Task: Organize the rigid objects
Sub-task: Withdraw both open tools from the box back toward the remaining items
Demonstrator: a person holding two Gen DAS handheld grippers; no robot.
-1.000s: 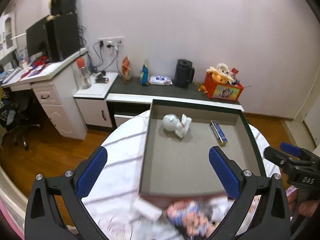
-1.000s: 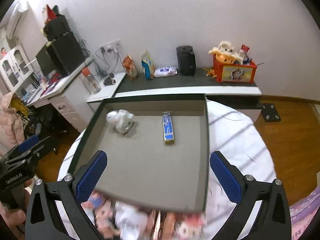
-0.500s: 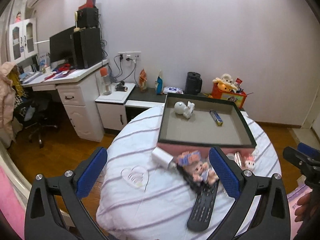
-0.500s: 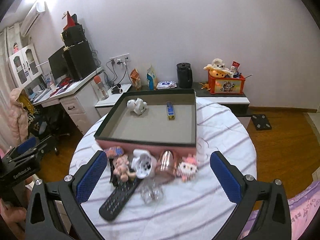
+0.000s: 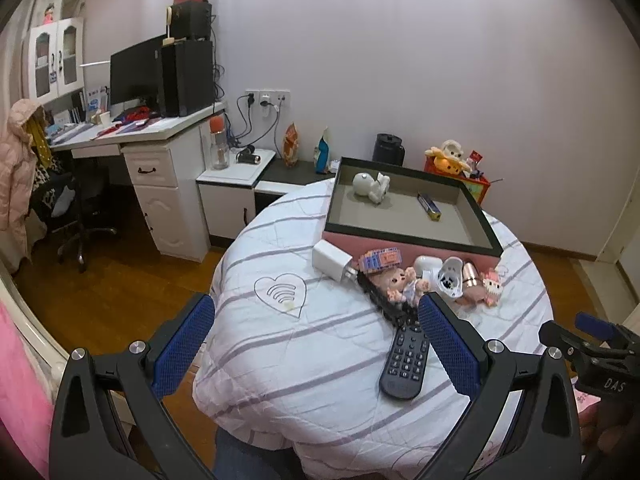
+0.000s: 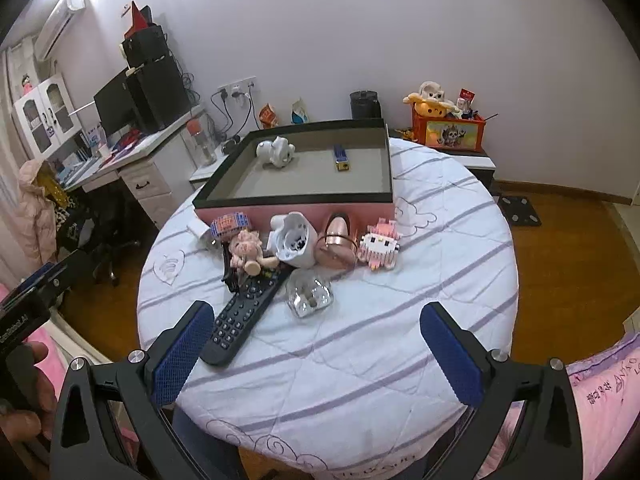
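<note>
Above the table (image 6: 400, 344), 2 grippers agape

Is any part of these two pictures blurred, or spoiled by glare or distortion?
Left wrist view: sharp, with fisheye bending at the edges and black corners. Right wrist view: also sharp; a bright glare at the top left above the air conditioner, and a soft shadow under the remote control.

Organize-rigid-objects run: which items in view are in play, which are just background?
In play:
- box on the table, already holding a white figurine and a small blue bar
- remote
- white charger
- doll
- pink block figure
- clear plug

Background:
- desk with monitor
- black kettle
- orange toy bin
- floor scale
</note>
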